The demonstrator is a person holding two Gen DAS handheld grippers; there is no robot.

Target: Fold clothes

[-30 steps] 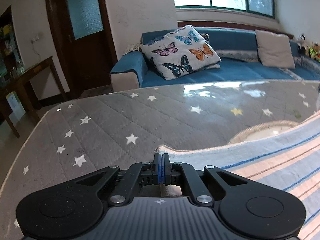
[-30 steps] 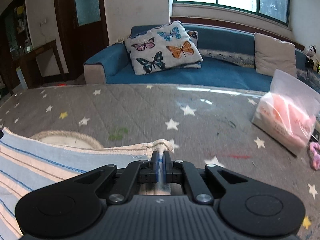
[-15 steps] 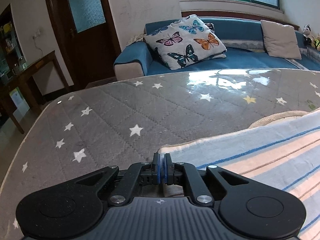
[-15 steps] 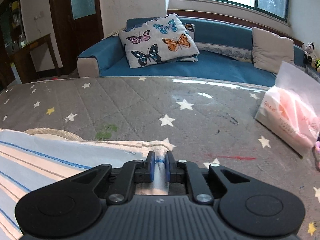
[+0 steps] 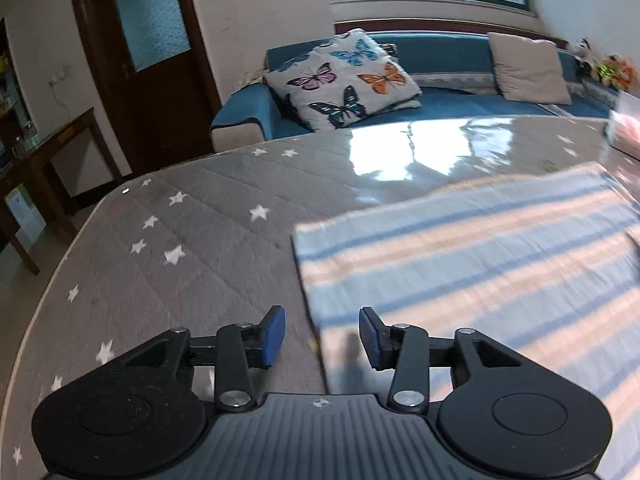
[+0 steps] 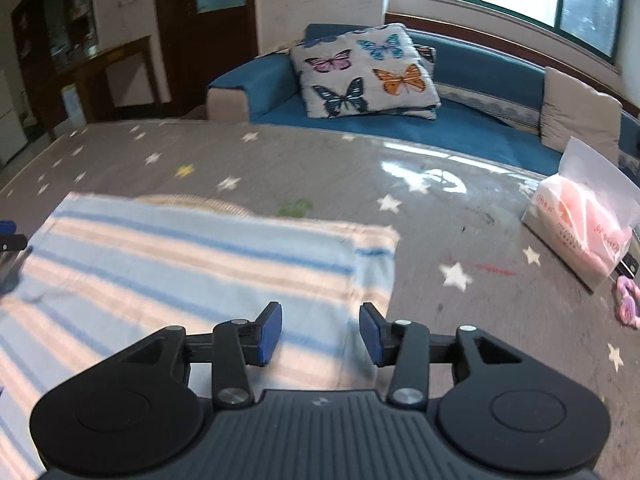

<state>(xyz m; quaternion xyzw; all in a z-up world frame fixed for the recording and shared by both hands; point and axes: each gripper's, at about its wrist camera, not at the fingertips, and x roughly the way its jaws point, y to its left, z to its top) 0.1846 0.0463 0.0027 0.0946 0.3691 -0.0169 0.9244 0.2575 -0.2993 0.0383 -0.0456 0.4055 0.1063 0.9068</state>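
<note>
A light-blue garment with pink and blue stripes (image 5: 472, 264) lies flat on the grey star-patterned table (image 5: 192, 216). My left gripper (image 5: 322, 336) is open and empty, raised above the garment's left edge. The garment also shows in the right wrist view (image 6: 192, 272), folded over, with its beige collar (image 6: 200, 202) peeking out at the far edge. My right gripper (image 6: 320, 334) is open and empty above the garment's right edge. The left gripper's tip shows at the left border of the right wrist view (image 6: 10, 240).
A pink tissue pack in a clear bag (image 6: 580, 232) and a small pink item (image 6: 628, 300) lie at the table's right. A blue sofa with a butterfly pillow (image 6: 364, 74) stands behind the table. A wooden side table (image 5: 48, 148) and a door are at the left.
Both grippers were shut on the garment's far corners; now both are open and pulled back and up. The garment lies released on the table.
</note>
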